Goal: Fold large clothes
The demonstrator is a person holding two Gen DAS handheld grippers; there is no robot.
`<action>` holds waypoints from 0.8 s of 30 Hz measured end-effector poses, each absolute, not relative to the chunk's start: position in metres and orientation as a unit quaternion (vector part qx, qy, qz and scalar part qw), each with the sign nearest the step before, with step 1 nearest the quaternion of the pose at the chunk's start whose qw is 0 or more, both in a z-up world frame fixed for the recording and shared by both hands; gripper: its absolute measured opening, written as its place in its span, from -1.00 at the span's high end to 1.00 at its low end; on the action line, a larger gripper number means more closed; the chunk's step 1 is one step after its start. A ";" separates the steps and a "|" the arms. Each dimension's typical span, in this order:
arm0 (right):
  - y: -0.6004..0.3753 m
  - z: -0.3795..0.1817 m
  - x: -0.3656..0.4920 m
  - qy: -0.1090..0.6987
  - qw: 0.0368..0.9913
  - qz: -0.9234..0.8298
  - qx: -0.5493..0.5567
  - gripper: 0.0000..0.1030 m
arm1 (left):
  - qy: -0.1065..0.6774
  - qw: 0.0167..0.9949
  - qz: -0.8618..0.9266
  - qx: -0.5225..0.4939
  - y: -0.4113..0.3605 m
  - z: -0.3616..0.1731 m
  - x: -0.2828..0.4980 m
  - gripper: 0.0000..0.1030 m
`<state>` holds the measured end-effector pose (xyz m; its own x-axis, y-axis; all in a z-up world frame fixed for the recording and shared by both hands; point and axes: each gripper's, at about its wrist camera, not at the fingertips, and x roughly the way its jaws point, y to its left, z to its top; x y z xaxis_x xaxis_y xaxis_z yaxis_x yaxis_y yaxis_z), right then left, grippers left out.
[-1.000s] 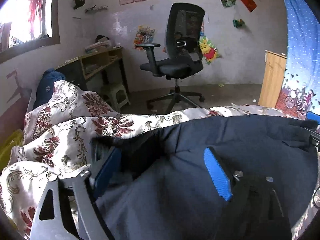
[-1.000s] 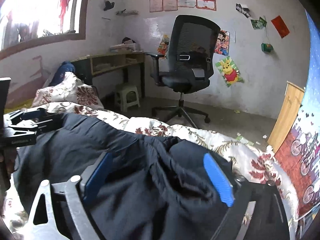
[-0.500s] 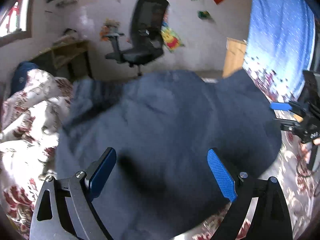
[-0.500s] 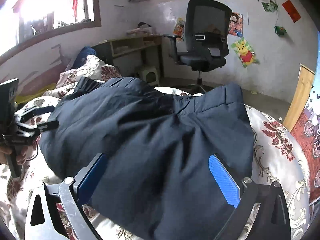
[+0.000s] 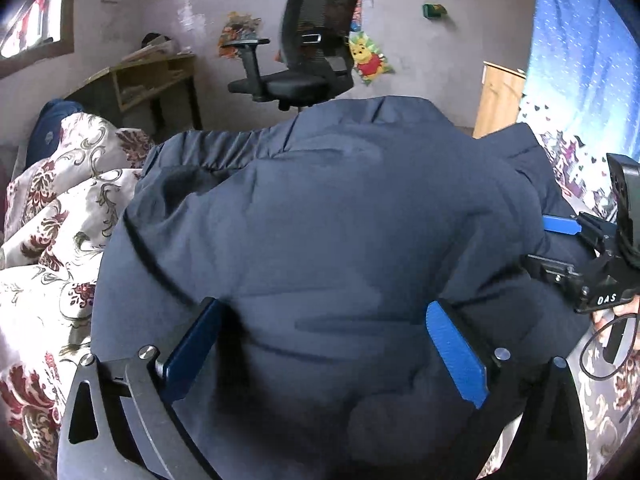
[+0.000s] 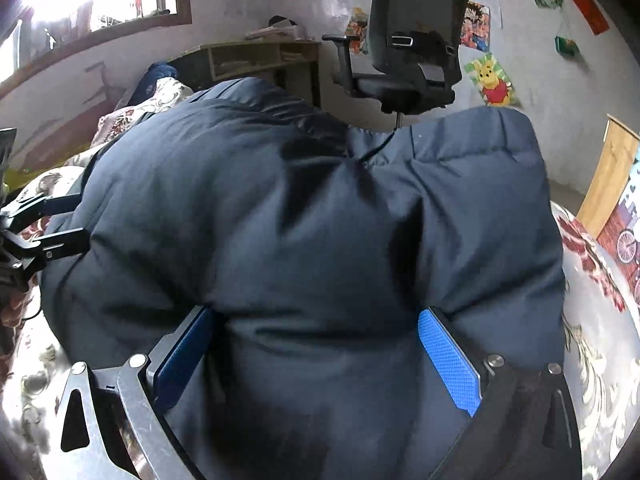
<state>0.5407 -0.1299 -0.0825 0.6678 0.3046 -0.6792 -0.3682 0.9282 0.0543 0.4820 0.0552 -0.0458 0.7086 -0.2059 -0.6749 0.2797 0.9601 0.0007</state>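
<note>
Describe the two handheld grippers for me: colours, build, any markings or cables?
Both look alike. The left gripper has grey metal arms with triangular cut-outs, round silver bolts and flat blue textured pads. The right gripper has the same build. Seen from the left wrist camera, the right gripper's black body carries white "DAS" lettering, with a thin black cable looping beneath it.

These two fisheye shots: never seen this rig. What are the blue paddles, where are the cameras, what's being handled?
No robot here: a person holds a two-finger gripper in each hand, with a camera on each looking along its blue fingers. One picture shows the left gripper, the other the right gripper. Both stand wide open, pressed into a puffy navy jacket that lies on a floral bedspread. Neither clamps it. Each gripper also shows at the edge of the other's view. Behind stands an office chair.
</note>
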 end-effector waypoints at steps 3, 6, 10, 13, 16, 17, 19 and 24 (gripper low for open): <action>-0.129 -0.082 0.562 0.361 0.913 0.182 -0.049 -1.00 | 0.357 0.924 -0.124 0.051 0.057 -0.045 0.489 -0.98; -0.129 -0.082 0.584 0.365 0.912 0.180 -0.050 -0.99 | 0.355 0.926 -0.114 0.052 0.058 -0.044 0.497 -0.98; -0.125 -0.079 0.612 0.367 0.911 0.180 -0.056 -0.99 | 0.355 0.929 -0.093 0.046 0.063 -0.043 0.511 -0.98; -0.123 -0.078 0.633 0.372 0.909 0.180 -0.057 -0.99 | 0.358 0.930 -0.077 0.038 0.067 -0.041 0.523 -0.98; -0.122 -0.077 0.651 0.379 0.906 0.180 -0.057 -0.99 | 0.361 0.930 -0.064 0.038 0.070 -0.039 0.536 -0.98; -0.121 -0.077 0.659 0.384 0.904 0.179 -0.056 -1.00 | 0.363 0.929 -0.059 0.040 0.071 -0.039 0.541 -0.98; -0.121 -0.077 0.672 0.395 0.899 0.179 -0.053 -1.00 | 0.367 0.928 -0.049 0.040 0.072 -0.037 0.550 -0.98; -0.118 -0.082 0.703 0.423 0.886 0.183 -0.054 -1.00 | 0.378 0.925 -0.033 0.021 0.083 -0.038 0.569 -0.98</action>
